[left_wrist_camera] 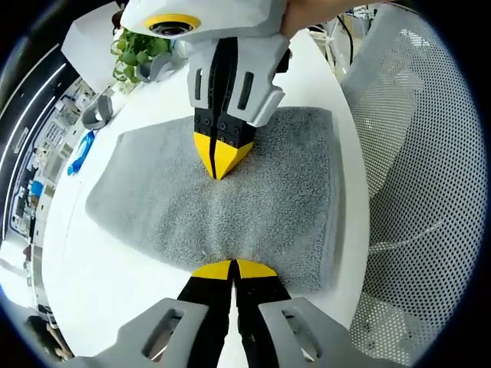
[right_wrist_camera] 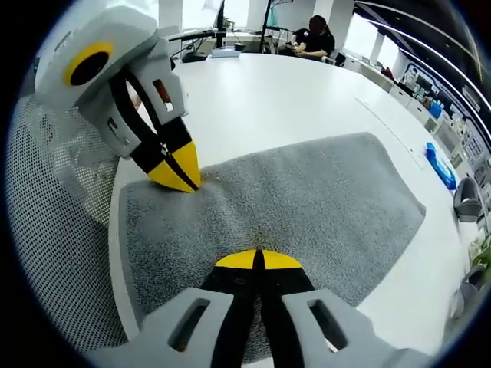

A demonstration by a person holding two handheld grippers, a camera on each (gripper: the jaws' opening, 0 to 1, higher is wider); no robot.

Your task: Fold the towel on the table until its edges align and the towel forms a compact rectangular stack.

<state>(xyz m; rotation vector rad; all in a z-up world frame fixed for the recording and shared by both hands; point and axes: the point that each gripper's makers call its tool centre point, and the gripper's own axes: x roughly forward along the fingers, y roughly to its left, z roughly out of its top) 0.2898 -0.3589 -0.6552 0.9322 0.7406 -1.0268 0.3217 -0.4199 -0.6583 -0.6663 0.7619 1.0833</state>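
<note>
A grey towel [left_wrist_camera: 268, 207] [right_wrist_camera: 322, 207] lies flat on the white table [left_wrist_camera: 107, 253] [right_wrist_camera: 268, 100] as a folded rectangle, with a thick doubled edge toward the table's rim. My left gripper [left_wrist_camera: 232, 267] [right_wrist_camera: 182, 181] has its yellow tips together, resting at the towel's edge on the mesh-chair side. The right gripper [right_wrist_camera: 257, 258] [left_wrist_camera: 219, 164] points down with its tips closed, touching the towel's surface farther in. No fabric shows between either pair of jaws, and no part of the towel is lifted.
A white mesh chair [left_wrist_camera: 430, 153] [right_wrist_camera: 54, 230] stands against the table edge beside the towel. Past the towel's opposite side lie a blue item [left_wrist_camera: 80, 153] [right_wrist_camera: 441, 165] and a grey cup [left_wrist_camera: 96, 115], with a green plant [left_wrist_camera: 138, 50] behind. A person [right_wrist_camera: 314, 34] sits far off.
</note>
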